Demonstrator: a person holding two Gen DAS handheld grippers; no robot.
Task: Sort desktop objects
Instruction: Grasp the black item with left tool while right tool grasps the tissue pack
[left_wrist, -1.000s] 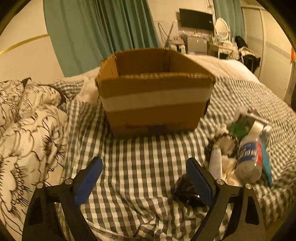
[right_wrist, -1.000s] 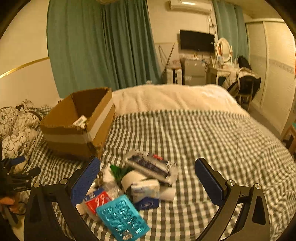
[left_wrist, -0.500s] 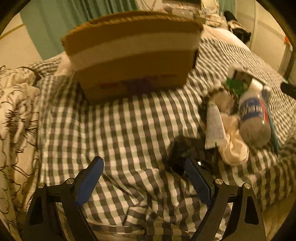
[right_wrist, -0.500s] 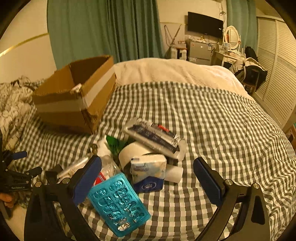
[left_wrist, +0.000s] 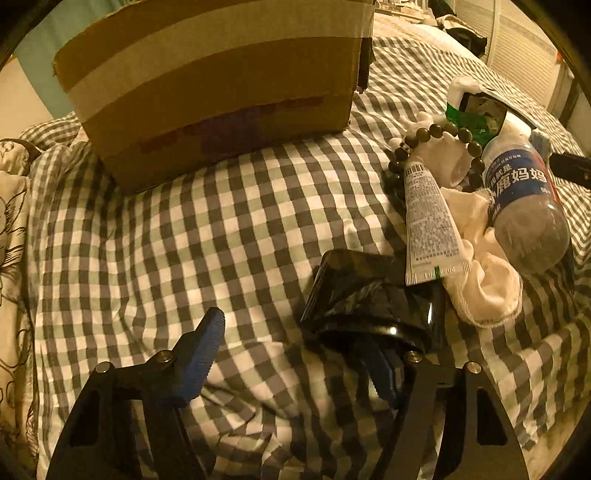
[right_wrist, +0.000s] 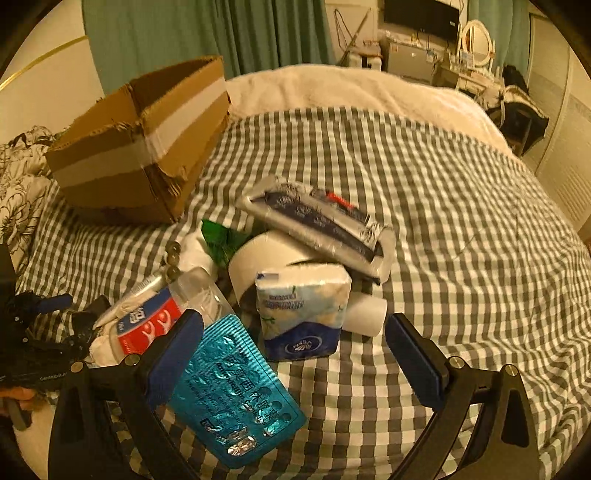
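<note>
- While your left tongs stand spread wide and empty over the checked bed cover, their right-hand finger sits low beside a black shiny object, which looks like the pick in hand.
- Your right tongs are also wide apart and hold nothing, hovering above the pile with the teal blister pack just under them.
- Nearly everything remains to sort: the water bottle, white tube, bead bracelet, tissue pack, paper roll and wrapped flat packet all lie heaped on the bed.
- Beyond the heap stands the cardboard box; you cannot see whether anything is inside, so judge the task as barely begun.
</note>
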